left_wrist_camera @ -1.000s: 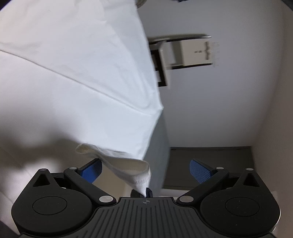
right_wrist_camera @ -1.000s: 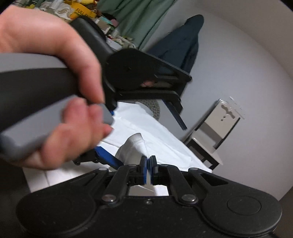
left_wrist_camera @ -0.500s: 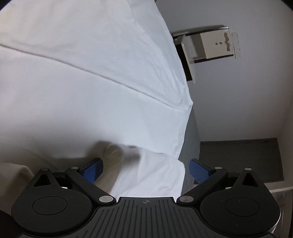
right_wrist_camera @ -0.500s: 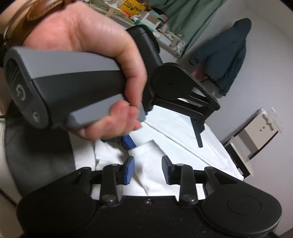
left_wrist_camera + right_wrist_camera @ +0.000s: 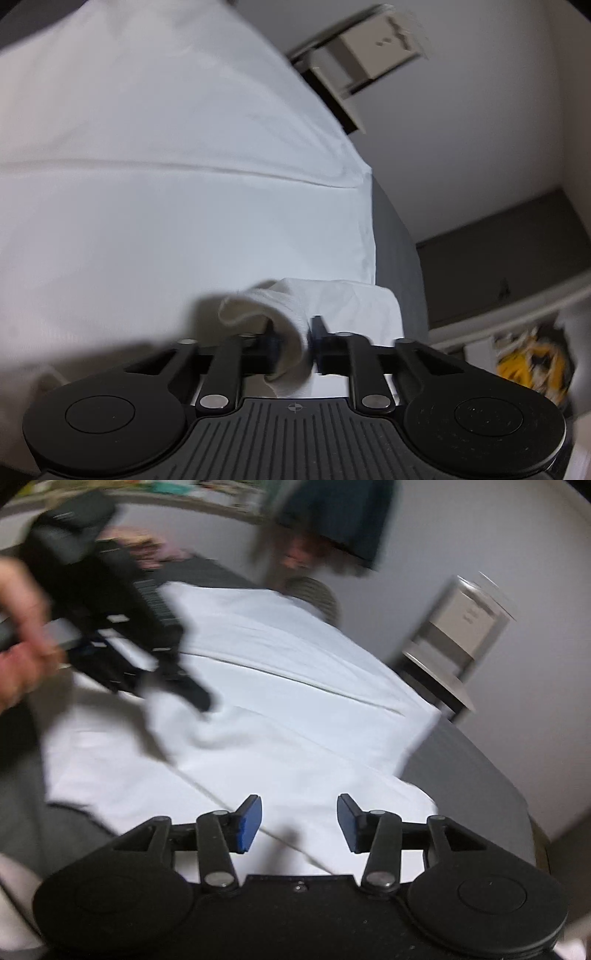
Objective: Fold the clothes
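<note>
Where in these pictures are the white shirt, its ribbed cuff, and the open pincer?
white shirt (image 5: 295,701): right wrist view, on its flat spread body.
ribbed cuff (image 5: 291,325): left wrist view, on the fold pinched between the left gripper's fingers.
right gripper (image 5: 299,821): right wrist view, midway between its blue pads.

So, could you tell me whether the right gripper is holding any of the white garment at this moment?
No, the right gripper has its blue pads apart, above the white garment.

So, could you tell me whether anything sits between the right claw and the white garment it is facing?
Nothing visible does. The right claw is open with the white garment spread directly beyond its fingers. The left claw, already shut on the garment's ribbed cuff, is off to the side in the right view, not in the path.
</note>
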Demonstrator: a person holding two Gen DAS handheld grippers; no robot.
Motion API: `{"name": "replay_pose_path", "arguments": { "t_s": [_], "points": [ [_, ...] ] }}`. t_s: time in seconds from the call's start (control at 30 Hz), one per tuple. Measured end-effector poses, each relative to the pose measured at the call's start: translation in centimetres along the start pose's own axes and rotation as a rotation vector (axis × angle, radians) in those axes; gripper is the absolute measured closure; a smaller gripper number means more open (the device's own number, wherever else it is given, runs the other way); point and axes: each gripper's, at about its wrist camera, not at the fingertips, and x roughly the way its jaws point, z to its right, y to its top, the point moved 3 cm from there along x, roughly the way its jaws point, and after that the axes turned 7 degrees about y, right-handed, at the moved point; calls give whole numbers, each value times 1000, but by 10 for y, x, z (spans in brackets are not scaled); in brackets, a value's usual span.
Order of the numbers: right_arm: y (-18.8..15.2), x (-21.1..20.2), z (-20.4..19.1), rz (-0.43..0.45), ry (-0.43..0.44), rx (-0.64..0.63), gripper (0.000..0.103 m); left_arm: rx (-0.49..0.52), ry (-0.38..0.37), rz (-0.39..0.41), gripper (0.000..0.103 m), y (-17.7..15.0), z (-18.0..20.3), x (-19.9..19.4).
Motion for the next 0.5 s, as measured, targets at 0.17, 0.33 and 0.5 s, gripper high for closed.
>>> {"name": "replay_pose_path", "arguments": {
  "t_s": [0.17,0.33,0.5],
  "points": [
    [-21,-7,48,-37,-74,169,58,399,51,125,96,32,52,-19],
    [-36,-28,48,-32,-82,263,56,657,71,237,96,108,108,-35],
    [-31,-31,34,-18,-38,226,50,1059,239,357,96,183,165,-31]
  ]
}}
